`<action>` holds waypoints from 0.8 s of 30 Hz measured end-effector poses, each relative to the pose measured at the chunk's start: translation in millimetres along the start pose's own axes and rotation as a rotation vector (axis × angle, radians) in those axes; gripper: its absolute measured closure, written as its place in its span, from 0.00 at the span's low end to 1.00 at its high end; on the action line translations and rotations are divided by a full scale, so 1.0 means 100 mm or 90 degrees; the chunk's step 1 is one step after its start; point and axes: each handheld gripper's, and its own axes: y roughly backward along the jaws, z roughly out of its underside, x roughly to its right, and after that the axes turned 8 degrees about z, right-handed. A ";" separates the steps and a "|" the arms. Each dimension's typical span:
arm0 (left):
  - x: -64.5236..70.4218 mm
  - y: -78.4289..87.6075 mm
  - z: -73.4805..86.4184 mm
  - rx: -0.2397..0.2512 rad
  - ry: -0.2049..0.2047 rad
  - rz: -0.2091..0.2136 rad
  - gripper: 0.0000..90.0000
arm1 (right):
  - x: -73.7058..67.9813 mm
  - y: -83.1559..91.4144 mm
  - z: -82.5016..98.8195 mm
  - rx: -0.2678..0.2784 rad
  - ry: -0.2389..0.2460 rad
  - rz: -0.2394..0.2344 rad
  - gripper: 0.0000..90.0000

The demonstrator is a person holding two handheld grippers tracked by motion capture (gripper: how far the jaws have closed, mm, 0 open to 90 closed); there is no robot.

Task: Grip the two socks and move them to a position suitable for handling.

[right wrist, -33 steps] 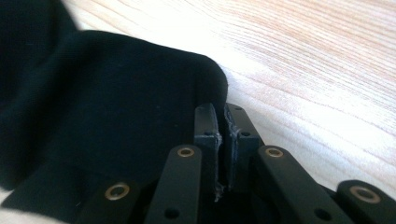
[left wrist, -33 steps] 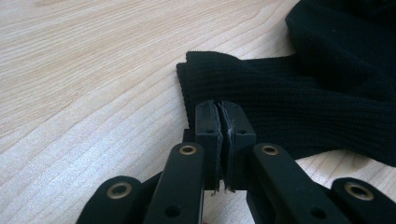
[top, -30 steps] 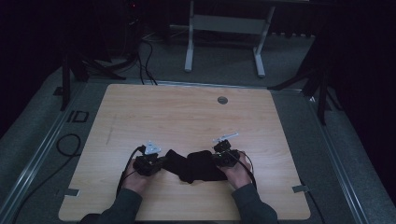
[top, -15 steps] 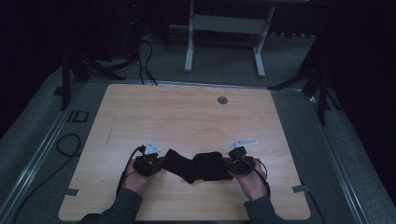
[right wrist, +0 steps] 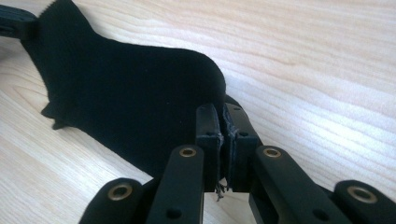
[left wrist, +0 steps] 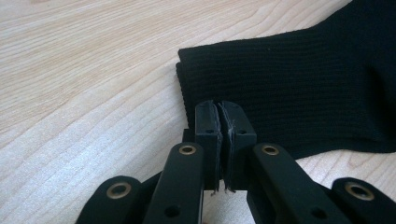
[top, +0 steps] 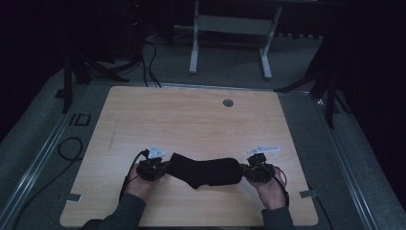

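Wooden table (top: 191, 120), grommet (top: 228, 102) near far edge. Black sock (top: 206, 171) flat near front edge, stretched between both grippers. Left gripper (top: 163, 168) clamped tight on cuff edge, ribbed knit pinched between pads (left wrist: 219, 135). Right gripper (top: 245, 172) clamped on opposite end, fabric caught between pads (right wrist: 222, 140). Hands gripping both tools from below.
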 end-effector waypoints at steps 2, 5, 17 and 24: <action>0.00 0.00 0.00 -0.001 0.000 0.001 0.96 | 0.01 -0.05 0.02 -0.012 0.000 0.000 0.95; 0.01 0.00 0.00 -0.001 0.001 0.001 0.96 | 0.02 -0.16 0.06 -0.029 0.001 -0.002 0.94; 0.02 0.00 0.00 0.000 0.000 0.003 0.93 | 0.07 -0.40 0.15 -0.049 0.001 -0.002 0.90; 0.03 -0.01 -0.01 0.000 -0.004 0.003 0.93 | 0.09 -0.44 0.13 -0.040 -0.007 0.011 0.90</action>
